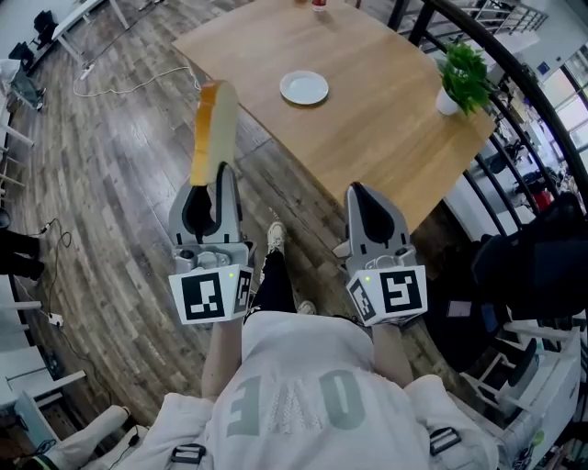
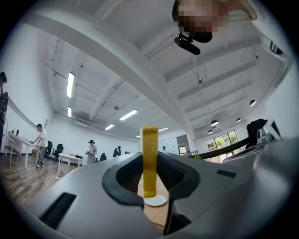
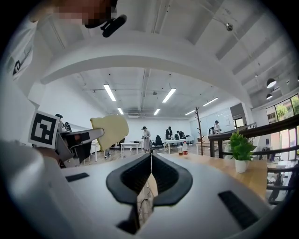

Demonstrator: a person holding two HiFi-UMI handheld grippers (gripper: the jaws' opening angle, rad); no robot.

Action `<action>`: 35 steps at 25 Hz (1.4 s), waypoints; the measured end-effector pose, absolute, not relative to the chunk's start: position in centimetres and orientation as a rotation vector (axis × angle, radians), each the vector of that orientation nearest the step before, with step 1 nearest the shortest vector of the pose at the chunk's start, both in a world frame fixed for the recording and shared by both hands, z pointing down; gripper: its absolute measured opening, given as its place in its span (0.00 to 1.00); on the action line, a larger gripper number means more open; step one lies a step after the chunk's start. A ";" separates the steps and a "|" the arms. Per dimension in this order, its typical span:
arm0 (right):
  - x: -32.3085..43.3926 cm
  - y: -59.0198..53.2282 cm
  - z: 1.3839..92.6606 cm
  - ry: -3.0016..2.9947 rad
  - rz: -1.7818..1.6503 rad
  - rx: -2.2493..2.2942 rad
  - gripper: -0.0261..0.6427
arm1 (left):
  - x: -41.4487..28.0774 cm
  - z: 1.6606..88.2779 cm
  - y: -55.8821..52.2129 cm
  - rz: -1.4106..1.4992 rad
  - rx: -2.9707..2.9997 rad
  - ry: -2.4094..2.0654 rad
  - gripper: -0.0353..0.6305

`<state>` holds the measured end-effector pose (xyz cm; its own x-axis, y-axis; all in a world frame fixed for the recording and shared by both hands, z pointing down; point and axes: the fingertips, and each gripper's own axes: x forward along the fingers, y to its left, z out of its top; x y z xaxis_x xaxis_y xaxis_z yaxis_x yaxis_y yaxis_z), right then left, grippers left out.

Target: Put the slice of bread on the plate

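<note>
My left gripper (image 1: 219,173) is shut on a slice of bread (image 1: 210,130), which stands on edge and sticks out past the jaws over the wooden floor. In the left gripper view the bread (image 2: 149,161) rises upright between the pads, with the white plate (image 2: 155,200) low behind it. The plate (image 1: 304,87) lies on the wooden table (image 1: 386,128), ahead and to the right of the bread. My right gripper (image 1: 356,192) is shut and holds nothing, near the table's front edge. The right gripper view shows the bread (image 3: 110,131) held out at the left.
A potted green plant (image 1: 462,79) stands at the table's right edge; a bottle (image 1: 319,5) stands at its far end. A dark railing (image 1: 514,92) runs along the right. A cable (image 1: 129,87) lies on the floor at left. People stand at desks far off.
</note>
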<state>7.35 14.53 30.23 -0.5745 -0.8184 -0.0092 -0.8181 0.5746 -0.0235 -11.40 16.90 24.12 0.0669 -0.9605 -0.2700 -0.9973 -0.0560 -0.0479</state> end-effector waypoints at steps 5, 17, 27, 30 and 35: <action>4.9 8.4 29.7 2.801 0.006 -1.434 0.07 | -13.6 24.2 10.7 0.249 -2.124 2.006 0.19; -1.0 -6.9 27.0 2.744 0.009 -1.519 0.07 | -20.6 21.6 -4.3 0.234 -2.165 1.949 0.19; -3.0 -12.9 25.4 2.675 0.013 -1.622 0.07 | -24.5 22.5 -12.7 0.214 -2.227 1.927 0.19; -3.1 -14.0 25.4 2.673 0.009 -1.632 0.07 | -24.5 23.2 -14.1 0.214 -2.245 1.938 0.19; -1.5 -15.2 25.8 2.687 -0.007 -1.624 0.07 | -22.5 24.3 -15.1 0.178 -2.276 1.943 0.19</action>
<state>-1.47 -15.17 25.78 -0.4646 -0.8855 0.0006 -0.8855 0.4646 -0.0050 -22.46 -15.09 24.33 0.1570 -0.9706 -0.1823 -0.9876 -0.1538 -0.0319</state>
